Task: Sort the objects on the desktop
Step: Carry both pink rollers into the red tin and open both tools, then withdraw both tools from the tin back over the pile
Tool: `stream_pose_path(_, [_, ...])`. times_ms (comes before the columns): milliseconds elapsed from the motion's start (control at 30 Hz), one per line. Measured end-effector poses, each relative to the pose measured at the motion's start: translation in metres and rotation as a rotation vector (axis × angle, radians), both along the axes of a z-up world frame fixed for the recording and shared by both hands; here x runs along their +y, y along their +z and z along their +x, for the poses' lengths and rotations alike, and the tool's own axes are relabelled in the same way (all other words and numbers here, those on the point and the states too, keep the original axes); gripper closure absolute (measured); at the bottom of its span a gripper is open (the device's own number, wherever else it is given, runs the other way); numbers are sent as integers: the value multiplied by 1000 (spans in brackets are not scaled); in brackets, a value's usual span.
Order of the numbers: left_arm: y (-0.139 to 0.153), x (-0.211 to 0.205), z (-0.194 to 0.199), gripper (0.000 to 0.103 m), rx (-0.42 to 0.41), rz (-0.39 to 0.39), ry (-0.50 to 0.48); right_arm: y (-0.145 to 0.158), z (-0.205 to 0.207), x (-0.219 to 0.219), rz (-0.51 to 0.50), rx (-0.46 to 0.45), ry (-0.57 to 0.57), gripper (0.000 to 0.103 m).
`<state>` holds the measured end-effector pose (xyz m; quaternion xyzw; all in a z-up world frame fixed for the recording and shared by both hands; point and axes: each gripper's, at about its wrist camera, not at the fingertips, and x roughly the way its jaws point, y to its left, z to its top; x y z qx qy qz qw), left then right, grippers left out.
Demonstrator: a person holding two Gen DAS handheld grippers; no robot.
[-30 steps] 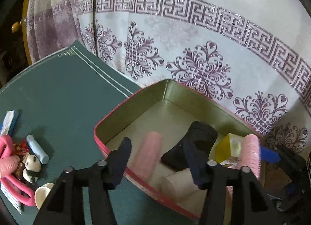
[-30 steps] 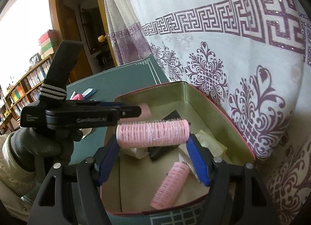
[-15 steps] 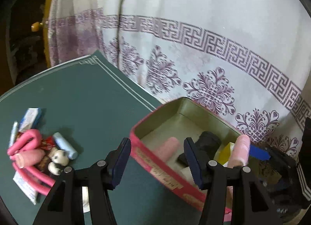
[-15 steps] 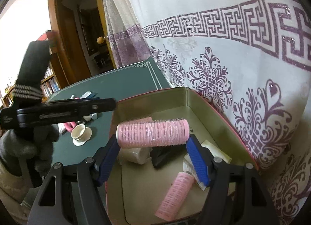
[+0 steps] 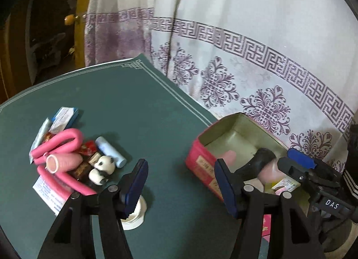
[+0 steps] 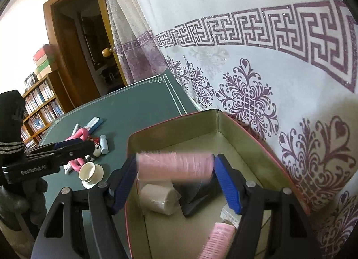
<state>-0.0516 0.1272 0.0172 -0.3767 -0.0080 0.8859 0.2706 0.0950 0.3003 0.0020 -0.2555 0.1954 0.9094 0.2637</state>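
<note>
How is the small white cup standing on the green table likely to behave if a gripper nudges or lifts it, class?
The white cup looks like glazed ceramic, so probably hard, slippery and breakable. It stands on a narrow foot on a small saucer, so a sideways push might tip it or slide it off. Being small, it is probably light.

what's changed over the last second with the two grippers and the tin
The left gripper, empty, jaws opening, pulled back from the red tin box toward the clutter pile. The right gripper still holds the pink hair roller over the tin. The tin's contents stayed put.
</note>
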Motion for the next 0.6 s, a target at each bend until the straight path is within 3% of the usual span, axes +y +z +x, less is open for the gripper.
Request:
stream_pose_path(433, [-14,-54,-2,40,-39,15,109,2,-6,-14,7,-11,8,27])
stream_pose_path(600, [-24,-82,1,40,-44,-21,181,1,-15,-25,-4,-9,39,27])
